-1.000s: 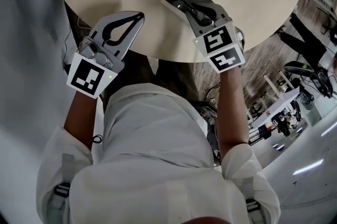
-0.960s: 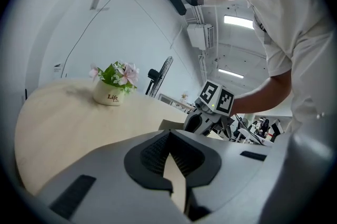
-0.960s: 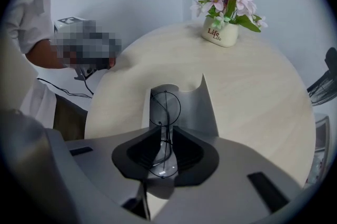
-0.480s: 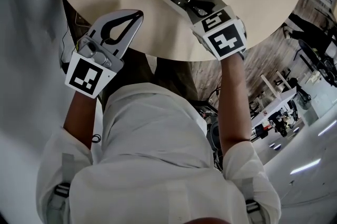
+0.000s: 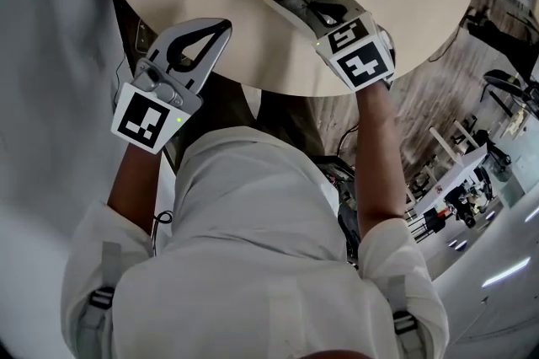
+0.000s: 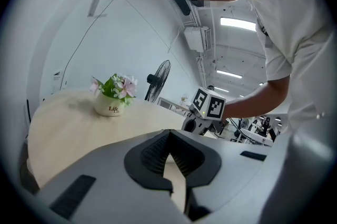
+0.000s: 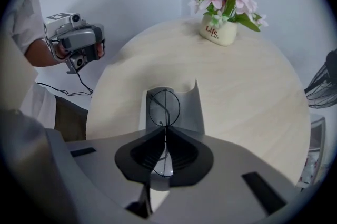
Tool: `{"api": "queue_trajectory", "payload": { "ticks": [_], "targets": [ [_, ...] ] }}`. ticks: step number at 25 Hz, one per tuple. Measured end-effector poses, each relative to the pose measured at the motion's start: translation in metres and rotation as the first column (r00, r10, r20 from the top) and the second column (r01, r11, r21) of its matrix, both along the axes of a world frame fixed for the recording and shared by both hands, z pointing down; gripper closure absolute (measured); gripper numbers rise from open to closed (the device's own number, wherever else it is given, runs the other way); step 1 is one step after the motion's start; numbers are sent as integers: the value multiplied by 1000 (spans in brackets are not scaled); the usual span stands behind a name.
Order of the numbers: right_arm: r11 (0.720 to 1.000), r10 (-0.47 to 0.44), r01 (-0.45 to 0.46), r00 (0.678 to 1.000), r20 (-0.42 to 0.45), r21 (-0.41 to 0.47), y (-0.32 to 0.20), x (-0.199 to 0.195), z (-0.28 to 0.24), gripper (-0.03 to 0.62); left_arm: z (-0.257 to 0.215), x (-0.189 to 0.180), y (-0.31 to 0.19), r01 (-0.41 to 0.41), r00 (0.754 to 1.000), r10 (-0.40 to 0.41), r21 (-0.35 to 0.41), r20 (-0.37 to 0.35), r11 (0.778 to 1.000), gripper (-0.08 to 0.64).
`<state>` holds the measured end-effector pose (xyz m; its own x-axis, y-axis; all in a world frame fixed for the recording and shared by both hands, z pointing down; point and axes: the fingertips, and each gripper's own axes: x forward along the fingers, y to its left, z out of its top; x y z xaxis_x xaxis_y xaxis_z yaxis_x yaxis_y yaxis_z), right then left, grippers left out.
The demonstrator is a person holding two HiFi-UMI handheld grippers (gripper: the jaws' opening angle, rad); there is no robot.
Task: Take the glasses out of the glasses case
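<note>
- Frame centre: right tool pinched on thin black wire-rimmed glasses, over open grey glasses case on round pale wooden tabletop.
- Left of frame: left tool closed, nothing held.

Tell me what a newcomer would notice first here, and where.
First, the right gripper, shut on the thin wire-framed glasses at the open grey case near the edge of the round table. Next, the pot of pink flowers on its far side. The left gripper is shut and empty at the near edge.
</note>
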<state>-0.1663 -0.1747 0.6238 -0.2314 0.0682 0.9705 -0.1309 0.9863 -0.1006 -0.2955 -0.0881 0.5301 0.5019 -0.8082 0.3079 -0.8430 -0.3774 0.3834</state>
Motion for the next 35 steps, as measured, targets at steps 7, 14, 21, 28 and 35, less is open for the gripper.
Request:
{"api": "queue_trajectory", "payload": {
  "ticks": [7, 14, 21, 28, 35],
  "targets": [
    [989, 57, -79, 982, 178, 123, -28, -6, -78, 561, -58, -7, -32, -25, 999, 22, 91, 31, 996, 548],
    [962, 91, -192, 895, 437, 194, -38, 0, -187, 561, -147, 5, -64, -16, 999, 1, 267, 55, 964, 548],
    [924, 106, -343, 652, 751, 167, -26, 52, -317, 561, -231, 46, -57, -45, 993, 0, 366, 121, 929, 548],
    [851, 37, -494, 389, 921, 175, 8, 171, -425, 561, -302, 142, -46, -126, 990, 85, 434, 112, 892, 548],
    [747, -16, -646, 220, 975, 158, 52, 297, -473, 561, -344, 236, -24, -195, 981, 173, 471, 90, 860, 548]
  ]
}}
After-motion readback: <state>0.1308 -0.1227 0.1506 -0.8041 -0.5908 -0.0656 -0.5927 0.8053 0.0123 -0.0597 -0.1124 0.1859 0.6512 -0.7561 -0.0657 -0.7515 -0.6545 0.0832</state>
